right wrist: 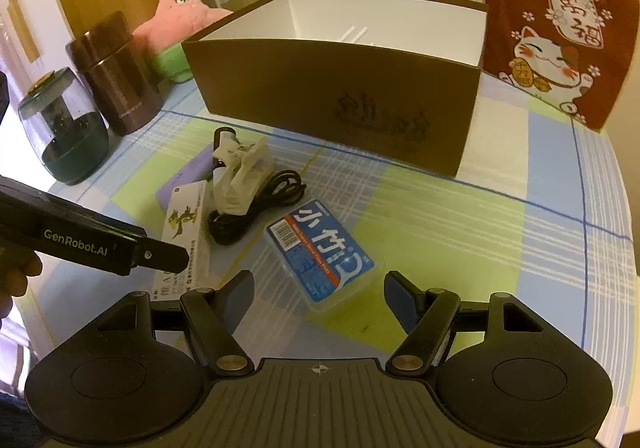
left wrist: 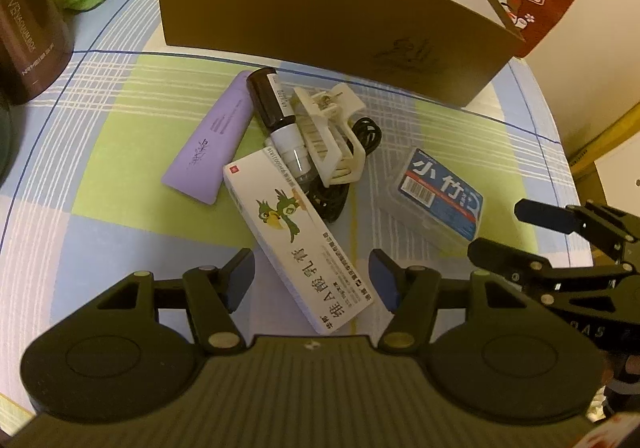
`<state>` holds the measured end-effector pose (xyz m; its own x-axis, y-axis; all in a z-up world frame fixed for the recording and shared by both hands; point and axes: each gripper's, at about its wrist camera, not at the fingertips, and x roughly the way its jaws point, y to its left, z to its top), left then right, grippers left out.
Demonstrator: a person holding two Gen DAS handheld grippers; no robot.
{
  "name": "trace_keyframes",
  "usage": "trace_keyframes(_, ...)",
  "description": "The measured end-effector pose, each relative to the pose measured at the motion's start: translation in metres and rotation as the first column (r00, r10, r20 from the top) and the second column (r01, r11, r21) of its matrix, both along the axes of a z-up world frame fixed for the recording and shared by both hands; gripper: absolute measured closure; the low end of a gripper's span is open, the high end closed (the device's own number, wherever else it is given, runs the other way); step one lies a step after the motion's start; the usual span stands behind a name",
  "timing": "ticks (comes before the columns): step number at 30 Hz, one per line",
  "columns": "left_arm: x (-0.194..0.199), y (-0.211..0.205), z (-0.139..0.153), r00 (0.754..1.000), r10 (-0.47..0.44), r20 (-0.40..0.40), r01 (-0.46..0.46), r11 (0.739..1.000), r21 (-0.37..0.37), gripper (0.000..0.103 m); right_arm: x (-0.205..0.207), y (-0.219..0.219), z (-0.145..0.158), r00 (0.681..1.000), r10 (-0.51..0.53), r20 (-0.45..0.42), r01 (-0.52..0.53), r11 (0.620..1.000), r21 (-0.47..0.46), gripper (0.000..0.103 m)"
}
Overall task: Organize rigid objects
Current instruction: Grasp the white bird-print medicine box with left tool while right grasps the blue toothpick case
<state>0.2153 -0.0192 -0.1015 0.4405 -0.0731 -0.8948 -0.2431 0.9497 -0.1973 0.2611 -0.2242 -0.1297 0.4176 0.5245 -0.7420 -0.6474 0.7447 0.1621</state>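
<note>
Left gripper [left wrist: 312, 284] wide open astride white carton [left wrist: 298, 244] — long axis diagonal, right gripper [right wrist: 320, 302] open, seemingly empty.

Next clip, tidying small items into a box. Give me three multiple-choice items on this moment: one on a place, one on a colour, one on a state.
1. Where does the blue floss case lie?
A. in the brown box
B. on the tablecloth
C. on the tube

2. What colour is the tube?
A. purple
B. red
C. black

3. How is the left gripper?
A. shut on the cable
B. open
C. shut on the bottle

Key: 1 B, it rests on the checked tablecloth, outside the brown box. 2 A, its body is lilac. 3 B, its fingers stand apart on either side of the white carton.
</note>
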Motion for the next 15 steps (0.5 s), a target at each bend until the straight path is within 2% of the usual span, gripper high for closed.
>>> trace_keyframes(10, 0.010, -0.005, -0.013, 0.999, 0.034, -0.012, -0.034, 0.999, 0.030, 0.044, 0.021, 0.008, -0.015, 0.998, 0.057, 0.009, -0.057, 0.998, -0.021, 0.034)
trace_keyframes(15, 0.016, -0.011, -0.018, 1.000, 0.030, -0.005, -0.030, 0.997, 0.075, 0.045, 0.029, 0.017, -0.024, 0.994, 0.102, 0.028, -0.101, 0.994, -0.049, 0.034)
